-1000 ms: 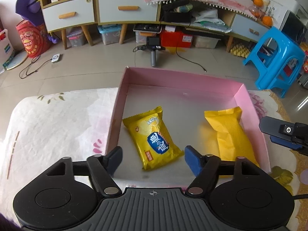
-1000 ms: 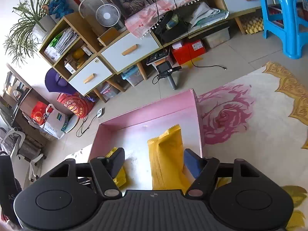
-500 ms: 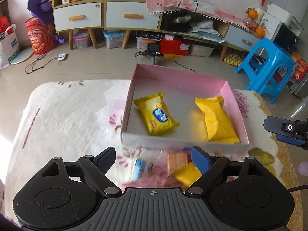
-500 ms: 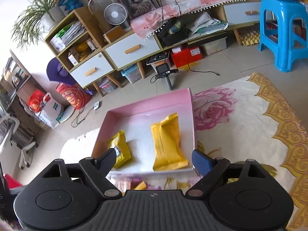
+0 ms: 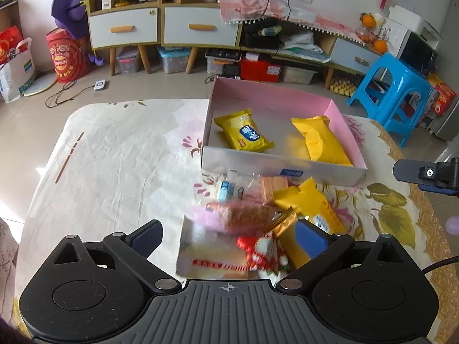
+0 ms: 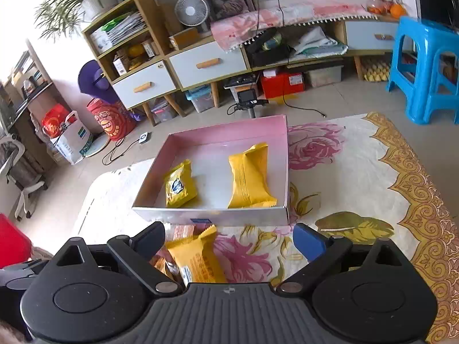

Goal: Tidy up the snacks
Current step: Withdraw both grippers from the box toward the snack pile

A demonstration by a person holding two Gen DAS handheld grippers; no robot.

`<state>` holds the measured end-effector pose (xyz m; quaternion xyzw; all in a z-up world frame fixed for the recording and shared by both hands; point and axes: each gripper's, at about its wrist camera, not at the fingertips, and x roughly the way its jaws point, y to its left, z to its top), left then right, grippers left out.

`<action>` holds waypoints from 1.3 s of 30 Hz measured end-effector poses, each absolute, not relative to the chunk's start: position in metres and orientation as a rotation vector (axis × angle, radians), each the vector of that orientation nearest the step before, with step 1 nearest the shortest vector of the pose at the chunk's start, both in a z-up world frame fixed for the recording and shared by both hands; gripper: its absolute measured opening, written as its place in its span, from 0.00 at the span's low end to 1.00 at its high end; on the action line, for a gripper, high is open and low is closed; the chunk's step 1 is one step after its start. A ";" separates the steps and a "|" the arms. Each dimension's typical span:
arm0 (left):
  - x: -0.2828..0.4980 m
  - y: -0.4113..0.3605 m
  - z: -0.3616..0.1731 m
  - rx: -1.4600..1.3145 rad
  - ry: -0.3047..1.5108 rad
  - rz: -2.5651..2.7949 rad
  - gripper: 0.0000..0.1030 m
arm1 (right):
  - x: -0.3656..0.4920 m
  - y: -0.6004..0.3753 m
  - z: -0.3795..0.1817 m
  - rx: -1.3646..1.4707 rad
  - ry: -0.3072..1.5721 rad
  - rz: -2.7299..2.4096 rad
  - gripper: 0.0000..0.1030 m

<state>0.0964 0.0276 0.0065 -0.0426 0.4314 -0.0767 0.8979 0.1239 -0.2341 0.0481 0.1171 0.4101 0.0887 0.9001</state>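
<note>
The left gripper hangs with its jaws spread wide and nothing between them, above a loose pile of snacks on the flowered tablecloth. The pile, partly blurred, includes a silver packet, a red wrapper, a cracker pack and a yellow packet. The right gripper is equally wide and empty, over the cloth with another view of that yellow packet near its left finger. Just beyond the pile sits the pink box, its near wall silver. Inside lie two yellow packs, well apart: a printed one on the left and a plain one on the right. A blue stool stands on the floor behind.
</note>
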 end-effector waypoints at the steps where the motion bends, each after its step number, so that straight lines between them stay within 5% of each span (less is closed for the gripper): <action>1: 0.092 0.029 0.004 -0.090 0.881 -0.157 0.97 | 0.121 -0.233 0.045 0.226 0.850 0.185 0.88; 39: 0.032 0.048 -0.067 0.086 1.151 -0.291 0.98 | 0.075 -0.249 -0.031 -0.016 1.183 0.125 0.90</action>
